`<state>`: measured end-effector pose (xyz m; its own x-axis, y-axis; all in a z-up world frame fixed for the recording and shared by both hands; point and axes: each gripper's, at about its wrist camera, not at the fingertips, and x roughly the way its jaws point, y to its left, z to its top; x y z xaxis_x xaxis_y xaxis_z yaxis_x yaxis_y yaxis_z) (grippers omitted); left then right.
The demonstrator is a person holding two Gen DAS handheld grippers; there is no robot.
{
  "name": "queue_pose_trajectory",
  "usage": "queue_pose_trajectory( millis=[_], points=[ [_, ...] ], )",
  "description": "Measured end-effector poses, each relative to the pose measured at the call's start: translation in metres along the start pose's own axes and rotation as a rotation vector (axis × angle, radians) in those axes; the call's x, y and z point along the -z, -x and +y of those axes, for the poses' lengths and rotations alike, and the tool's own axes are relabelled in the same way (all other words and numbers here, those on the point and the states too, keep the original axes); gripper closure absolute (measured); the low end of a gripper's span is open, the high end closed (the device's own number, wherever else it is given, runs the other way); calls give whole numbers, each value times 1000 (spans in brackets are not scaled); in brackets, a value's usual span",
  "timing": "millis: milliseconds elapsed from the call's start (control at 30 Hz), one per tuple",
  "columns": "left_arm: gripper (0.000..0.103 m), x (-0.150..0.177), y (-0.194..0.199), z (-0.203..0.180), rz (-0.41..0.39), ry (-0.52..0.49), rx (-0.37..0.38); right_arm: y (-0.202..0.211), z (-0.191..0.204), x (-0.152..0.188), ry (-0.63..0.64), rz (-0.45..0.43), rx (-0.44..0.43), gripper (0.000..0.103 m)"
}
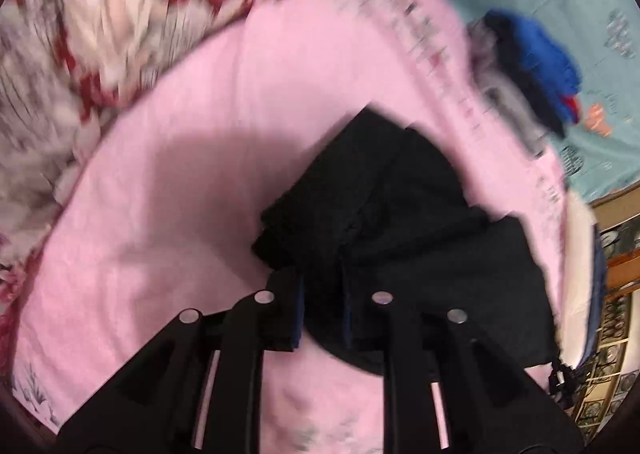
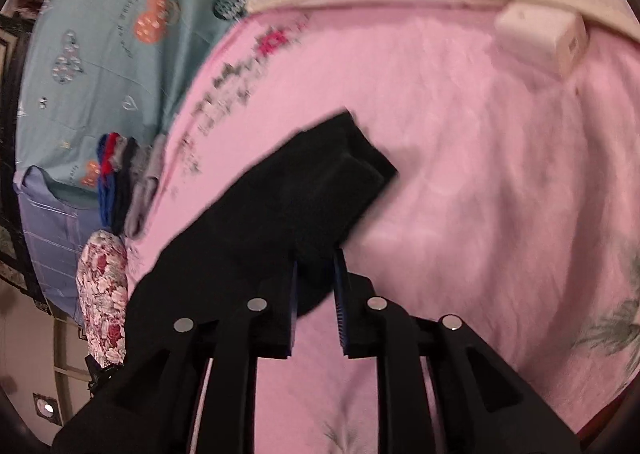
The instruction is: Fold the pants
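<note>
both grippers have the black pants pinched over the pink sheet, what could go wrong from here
1. The left gripper and right gripper each pinch only a small bunch of the pants, so thick folded layers may slip out.
2. Both views are motion-blurred; a fast swing could shake the fold loose.
3. The white box lies on the sheet ahead; the pants might knock it.

One black pants (image 1: pixel 400 206), two tools, one white box (image 2: pixel 540 38).

Both fisheye views are evenly, fairly brightly lit, with heavy motion blur and edges bent into dark corners. The black pants (image 1: pixel 400 214) lose all detail, and a soft shadow darkens the pink sheet (image 1: pixel 192 182) beside them
</note>
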<state>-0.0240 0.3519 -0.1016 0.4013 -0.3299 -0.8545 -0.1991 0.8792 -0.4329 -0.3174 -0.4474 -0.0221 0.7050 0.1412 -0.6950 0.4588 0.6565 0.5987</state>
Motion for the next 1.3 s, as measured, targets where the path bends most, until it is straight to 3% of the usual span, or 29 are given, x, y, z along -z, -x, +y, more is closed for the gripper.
queue_pose_trajectory(
  millis=[33, 67, 100, 133, 167, 233, 300, 400, 533, 633, 667, 800, 867, 967, 1000, 1033, 1133, 1167, 1233, 1267, 1300],
  points=[
    [85, 2, 0, 8, -10, 30, 45, 5, -2, -2, -21, -7, -16, 77],
    [82, 2, 5, 12, -17, 41, 73, 12, -4, -6, -35, -25, -35, 69],
    [77, 2, 10, 13, -26, 45, 71, 20, -5, -9, -39, -53, -24, 51],
    [55, 4, 19, 12, -53, 41, 27, 26, -5, -13, -41, -82, -9, 47],
    [47, 5, 29, 9, -88, 27, -30, 29, -8, -17, -51, -87, -16, 46],
    [47, 6, 50, 5, -152, 2, -84, 26, -12, -20, -91, -65, -24, 46],
    [47, 6, 67, 1, -190, 5, -59, 15, -13, -21, -86, -26, 21, 46],
    [40, 8, 75, -29, -219, -69, -48, -2, -8, -28, -72, 5, 48, 47],
    [38, 17, 52, -91, -181, -220, -20, -29, -6, -43, -48, -12, -15, 47],
    [38, 28, 20, -129, -116, -307, -5, -27, 2, -50, 4, -38, -11, 65],
    [38, 31, 11, -137, -96, -325, -3, -21, 1, -53, -7, -44, -80, 90],
    [38, 38, -20, -163, -45, -379, -16, 20, 33, -62, 106, -190, -184, 90],
    [38, 39, -28, -170, -48, -392, -16, 15, 37, -64, 138, -195, -116, 90],
    [38, 42, -37, -170, -39, -399, -29, -27, 13, -64, 104, -70, 127, 88],
    [38, 42, -41, -167, -30, -396, -39, -32, 5, -62, 91, -66, 161, 74],
    [38, 42, -45, -164, -21, -391, -56, -30, -1, -63, 76, -93, 166, 66],
    [38, 39, -44, -154, -22, -367, -64, -2, 3, -70, 68, -225, 262, 57],
    [38, 39, -38, -151, -35, -360, -59, 6, 9, -72, 77, -242, 239, 57],
    [37, 37, -27, -143, -70, -352, -40, 10, 28, -72, 105, -232, 95, 55],
    [35, 38, -22, -140, -83, -350, -35, 6, 42, -69, 138, -207, 20, 48],
    [34, 39, -20, -137, -91, -350, -30, -2, 56, -66, 170, -174, -30, 48]
  ],
)
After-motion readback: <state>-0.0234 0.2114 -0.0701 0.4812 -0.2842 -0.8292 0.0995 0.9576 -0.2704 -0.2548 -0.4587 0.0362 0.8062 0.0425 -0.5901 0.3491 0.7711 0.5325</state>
